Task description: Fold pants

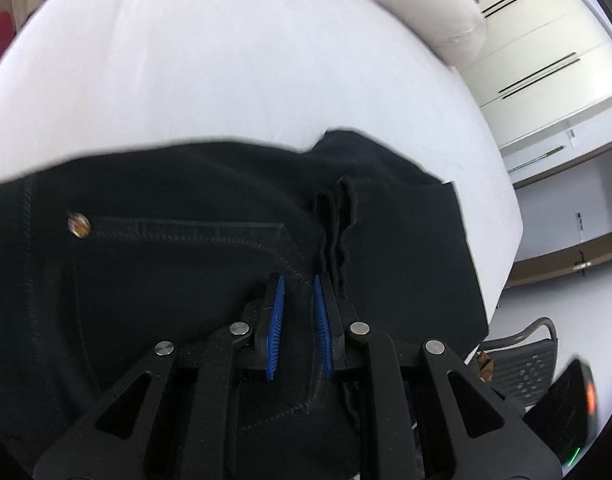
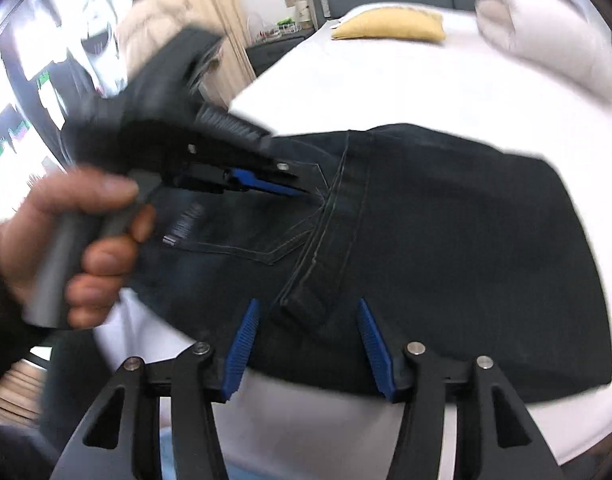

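Observation:
Dark blue-black jeans [image 1: 177, 264] lie folded on a white bed [image 1: 209, 72]. In the left wrist view the pocket seam and a metal rivet [image 1: 78, 225] show. My left gripper [image 1: 299, 280] is nearly closed, pinching a fold of the jeans at the pocket seam. It also shows in the right wrist view [image 2: 306, 191], held by a hand [image 2: 65, 248], tips on the jeans [image 2: 446, 240]. My right gripper [image 2: 308, 304] is open at the near edge of the jeans, with a belt loop [image 2: 306, 308] between its fingers.
A yellow pillow [image 2: 390, 24] and a pale rolled duvet [image 2: 546, 28] lie at the far end of the bed. White cabinets [image 1: 546, 72] and a dark wicker chair [image 1: 522, 364] stand to the right of the bed. A nightstand [image 2: 281, 44] stands beside it.

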Available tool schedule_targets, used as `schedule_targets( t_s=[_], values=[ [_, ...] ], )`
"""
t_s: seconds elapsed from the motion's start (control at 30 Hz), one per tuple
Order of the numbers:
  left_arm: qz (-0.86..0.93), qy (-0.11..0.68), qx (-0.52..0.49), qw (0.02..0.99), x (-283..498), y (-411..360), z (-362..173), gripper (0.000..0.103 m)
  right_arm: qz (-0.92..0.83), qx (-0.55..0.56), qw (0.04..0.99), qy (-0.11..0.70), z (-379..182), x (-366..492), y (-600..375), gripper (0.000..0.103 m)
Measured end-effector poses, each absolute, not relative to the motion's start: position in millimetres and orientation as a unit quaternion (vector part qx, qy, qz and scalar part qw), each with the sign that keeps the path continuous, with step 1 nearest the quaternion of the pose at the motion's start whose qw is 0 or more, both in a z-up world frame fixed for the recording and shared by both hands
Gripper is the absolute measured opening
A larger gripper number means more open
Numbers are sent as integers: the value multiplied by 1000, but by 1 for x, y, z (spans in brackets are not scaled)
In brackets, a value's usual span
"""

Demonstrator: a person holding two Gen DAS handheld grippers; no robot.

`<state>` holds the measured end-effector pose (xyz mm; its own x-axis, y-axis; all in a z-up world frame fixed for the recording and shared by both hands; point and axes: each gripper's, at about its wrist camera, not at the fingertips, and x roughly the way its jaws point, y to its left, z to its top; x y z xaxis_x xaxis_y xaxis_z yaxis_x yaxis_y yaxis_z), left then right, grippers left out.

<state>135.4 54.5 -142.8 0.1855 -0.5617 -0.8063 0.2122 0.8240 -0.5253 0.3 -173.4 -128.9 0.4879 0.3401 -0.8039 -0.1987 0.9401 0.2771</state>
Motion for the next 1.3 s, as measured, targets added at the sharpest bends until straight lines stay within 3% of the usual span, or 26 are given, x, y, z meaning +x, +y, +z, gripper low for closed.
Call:
schedule_targets(
  t_s=[0.17,0.37,0.6,0.73,1.3],
  values=[
    [-309,554,-121,763,118,18,-122,15,189,265,825,462,-109,10,-285,34],
    [-326,587,-70,738,94,-26,-156,15,232,396,758,463,-130,75,-389,32],
    [-340,561,-69,752,74,-20,-161,15,205,432,721,502,-192,149,-422,32],
    [-339,562,-71,751,75,-17,-160,15,189,455,694,525,-225,151,-432,4],
    [-343,555,-94,752,76,8,-168,15,207,458,685,527,-215,2,-432,3]
  ],
)
